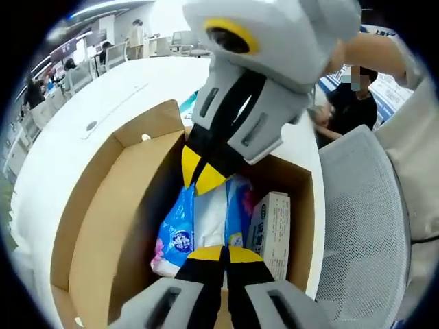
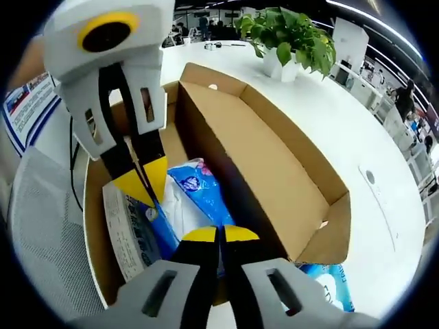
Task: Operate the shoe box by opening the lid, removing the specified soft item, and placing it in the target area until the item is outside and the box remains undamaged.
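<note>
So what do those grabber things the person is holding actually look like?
Each hand-held gripper, left and right, has a light grey plastic body with slotted openings, black jaws ending in yellow tips, and a grey box on top carrying a yellow-ringed round lens.

- The box (image 2: 274,178) stands open on the white tabletop (image 2: 357,130), its lid folded back to the right.
- The right gripper (image 2: 219,236) rises from the bottom, yellow-tipped jaws together over the box's inside.
- The left gripper (image 2: 144,188) reaches down from the upper left, its jaws closed at the blue-and-white soft pack (image 2: 195,195).
- A small carton (image 2: 127,229) lies in the box beside the pack.
- A potted plant (image 2: 288,38) stands on the tabletop beyond the box.
- A grey mesh chair (image 2: 41,233) is at the left.
</note>
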Demonstrator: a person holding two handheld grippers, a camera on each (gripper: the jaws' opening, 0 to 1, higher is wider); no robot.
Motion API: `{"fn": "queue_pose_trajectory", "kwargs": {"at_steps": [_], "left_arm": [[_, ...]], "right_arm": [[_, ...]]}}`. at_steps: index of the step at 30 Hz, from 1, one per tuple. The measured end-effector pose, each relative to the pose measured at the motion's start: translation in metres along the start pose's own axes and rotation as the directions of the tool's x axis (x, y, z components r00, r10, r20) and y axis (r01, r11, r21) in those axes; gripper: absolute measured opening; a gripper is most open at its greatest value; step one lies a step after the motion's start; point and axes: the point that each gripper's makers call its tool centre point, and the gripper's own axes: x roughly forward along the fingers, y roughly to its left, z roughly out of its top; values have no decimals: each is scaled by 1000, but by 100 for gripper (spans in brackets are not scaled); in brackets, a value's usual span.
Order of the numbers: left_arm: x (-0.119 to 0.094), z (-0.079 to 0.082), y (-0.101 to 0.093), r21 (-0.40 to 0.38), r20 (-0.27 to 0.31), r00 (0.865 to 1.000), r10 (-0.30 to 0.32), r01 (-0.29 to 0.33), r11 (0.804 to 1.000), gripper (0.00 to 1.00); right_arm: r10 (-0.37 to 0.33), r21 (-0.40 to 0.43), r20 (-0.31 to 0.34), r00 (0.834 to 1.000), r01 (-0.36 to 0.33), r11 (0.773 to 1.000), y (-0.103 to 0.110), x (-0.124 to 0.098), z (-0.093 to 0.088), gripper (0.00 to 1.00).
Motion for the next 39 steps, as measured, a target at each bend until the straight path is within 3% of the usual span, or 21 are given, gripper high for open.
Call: {"fn": "queue_pose_trajectory", "kwargs": {"at_steps": [23,32,39], "left_arm": [[-57,15,-9,21,11,999,48,-48,999,0],[-86,33,-21,29,30,998,59,-60,998,0],[-97,52,-30,38,39,997,68,-70,997,0]], "right_arm": [[-1,-44,108,994,5,999,10,-43,44,0],[9,-65,158,987,1,998,11,-71,63,0],[10,-88,172,985,5,996,9,-94,66,0]]}}
